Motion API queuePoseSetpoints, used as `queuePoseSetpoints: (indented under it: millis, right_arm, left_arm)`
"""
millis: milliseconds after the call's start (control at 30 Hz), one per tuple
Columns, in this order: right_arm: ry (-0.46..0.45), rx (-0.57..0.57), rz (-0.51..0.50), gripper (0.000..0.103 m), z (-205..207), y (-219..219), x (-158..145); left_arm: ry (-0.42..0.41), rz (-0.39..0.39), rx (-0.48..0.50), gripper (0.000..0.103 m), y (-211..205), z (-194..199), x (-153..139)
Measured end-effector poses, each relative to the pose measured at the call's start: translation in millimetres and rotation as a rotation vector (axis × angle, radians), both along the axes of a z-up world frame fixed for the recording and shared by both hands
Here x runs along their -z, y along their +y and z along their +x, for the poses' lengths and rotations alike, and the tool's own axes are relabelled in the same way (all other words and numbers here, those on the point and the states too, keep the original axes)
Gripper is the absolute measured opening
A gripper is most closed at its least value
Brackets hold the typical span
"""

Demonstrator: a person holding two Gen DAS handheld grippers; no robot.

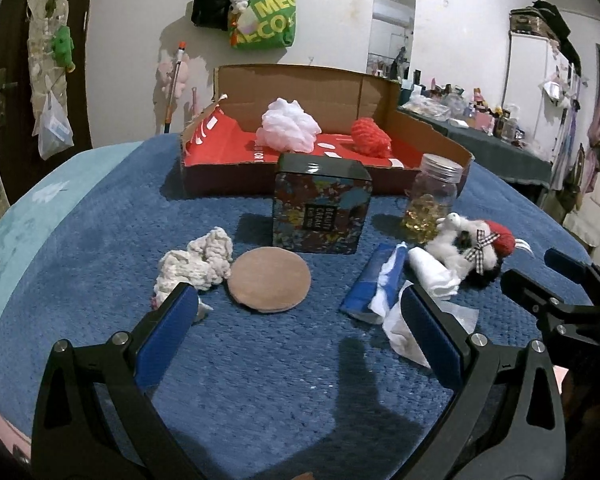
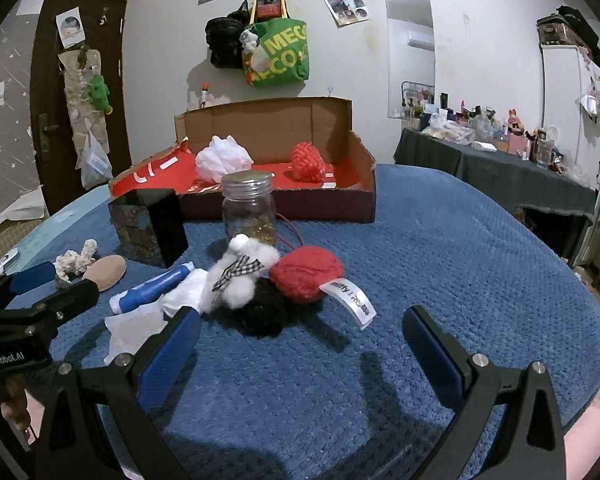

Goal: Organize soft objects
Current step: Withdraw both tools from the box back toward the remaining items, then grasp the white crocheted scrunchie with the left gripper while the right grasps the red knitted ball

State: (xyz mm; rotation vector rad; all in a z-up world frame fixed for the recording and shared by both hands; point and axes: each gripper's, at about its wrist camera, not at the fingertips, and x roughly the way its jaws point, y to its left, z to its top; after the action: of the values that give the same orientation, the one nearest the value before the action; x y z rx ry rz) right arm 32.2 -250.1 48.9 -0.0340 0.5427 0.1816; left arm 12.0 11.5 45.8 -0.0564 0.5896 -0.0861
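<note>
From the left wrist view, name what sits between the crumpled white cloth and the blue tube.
A round tan pad lies flat there, touching the cloth.

A blue textured blanket (image 1: pixel 284 364) covers the bed, with a pale turquoise strip (image 1: pixel 56 200) along its left edge. At the far side sits an open cardboard box (image 1: pixel 428 132) with a red lining. In front of it stand a patterned tin (image 1: pixel 320 208) and a clear jar (image 1: pixel 434 196). Nearer lie a crumpled cream cloth (image 1: pixel 198 262), touching a round tan pad (image 1: pixel 270 280), a blue tube (image 1: pixel 366 286), white tissue (image 1: pixel 432 276), and a plush toy (image 2: pixel 276 280) of white, black and red.
</note>
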Motion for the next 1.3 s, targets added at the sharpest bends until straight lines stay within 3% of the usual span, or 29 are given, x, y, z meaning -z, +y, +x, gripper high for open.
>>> queuePoseSetpoints:
  millis: [400,733,867,1033,1233,1267,1300]
  right_arm:
    - [0.03,-0.016,0.016,0.103,15,-6,-3]
    - [0.085,-0.096,-0.01,0.103,39,-12,-12]
    - [0.11,-0.109,-0.032,0.096,46,-15,-11]
    - [0.152,-0.145,-0.029,0.088,56,-20,-11]
    - [0.21,-0.216,0.039,0.076,71,-22,-6]
    - [0.221,-0.221,0.059,0.075,74,-23,-4]
    - [0.227,-0.228,0.086,0.067,76,-26,-3]
  left_arm:
    - [0.035,0.02,-0.032,0.103,39,8,-8]
    - [0.119,0.022,-0.009,0.103,64,27,-4]
    - [0.14,0.024,-0.003,0.101,68,35,-1]
    - [0.17,0.03,0.039,0.089,68,45,2]
    - [0.206,-0.014,0.103,0.061,69,52,13]
    - [0.204,-0.021,0.11,0.054,69,52,13]
    - [0.199,-0.027,0.115,0.043,69,52,13]
